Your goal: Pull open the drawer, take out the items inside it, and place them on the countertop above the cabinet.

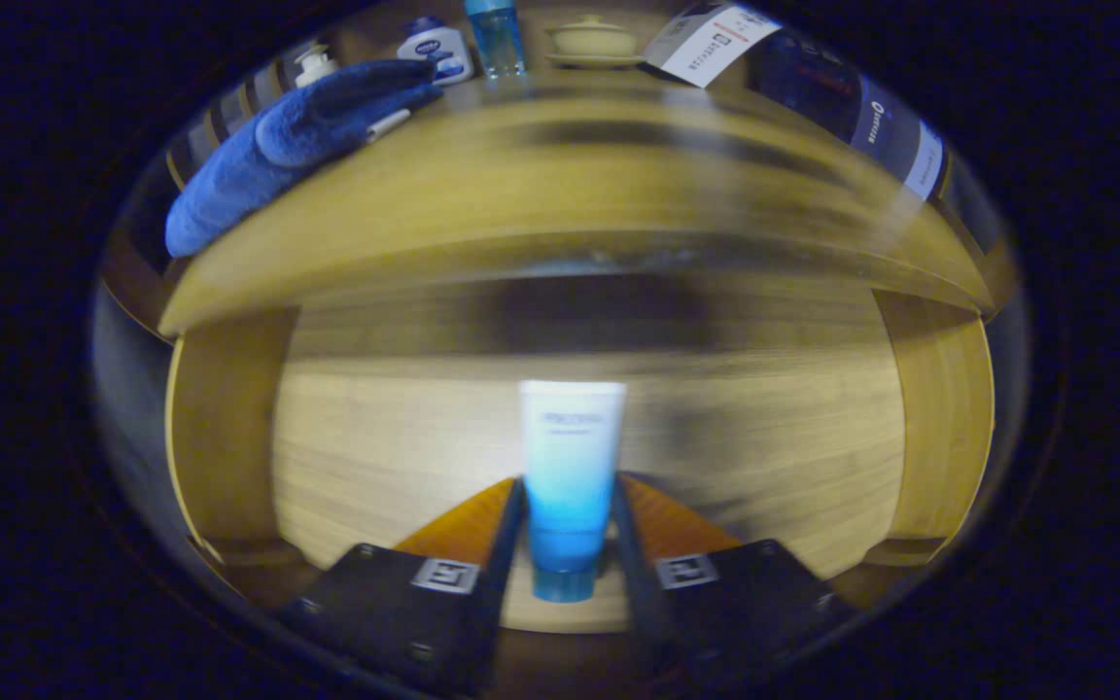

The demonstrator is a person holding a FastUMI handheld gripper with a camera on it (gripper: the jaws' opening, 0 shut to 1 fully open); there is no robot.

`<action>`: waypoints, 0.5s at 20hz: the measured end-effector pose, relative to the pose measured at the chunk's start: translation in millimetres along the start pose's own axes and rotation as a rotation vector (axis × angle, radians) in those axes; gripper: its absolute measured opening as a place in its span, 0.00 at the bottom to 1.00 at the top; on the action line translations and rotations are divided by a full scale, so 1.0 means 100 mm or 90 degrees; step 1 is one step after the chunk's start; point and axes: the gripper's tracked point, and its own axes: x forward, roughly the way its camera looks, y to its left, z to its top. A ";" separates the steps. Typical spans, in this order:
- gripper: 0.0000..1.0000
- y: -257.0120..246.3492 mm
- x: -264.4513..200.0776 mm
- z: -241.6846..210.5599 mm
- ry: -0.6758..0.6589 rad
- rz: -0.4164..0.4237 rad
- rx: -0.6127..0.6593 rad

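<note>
No text legible. Tube (570, 467) gripped between both fingers of gripper (568, 530): faint print line near its top end, blurred. Square black-and-white marker (444, 575) on each finger. Countertop (560, 185) back edge: white jar (436, 49) with dark logo patch, too small to read. Right back corner: white label (716, 39) and dark package (895, 136), print unreadable

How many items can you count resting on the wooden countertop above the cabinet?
5: a folded blue towel, then along the back a small white pump bottle, a white jar, a clear blue bottle and a beige lidded dish. Others may be hidden.
</note>
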 end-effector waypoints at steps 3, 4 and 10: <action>0.49 0.02 0.14 -0.07 -0.010 -0.008 -0.009; 0.43 0.03 0.09 -0.06 -0.017 -0.002 -0.005; 0.43 0.22 -0.32 -0.01 -0.108 0.061 -0.012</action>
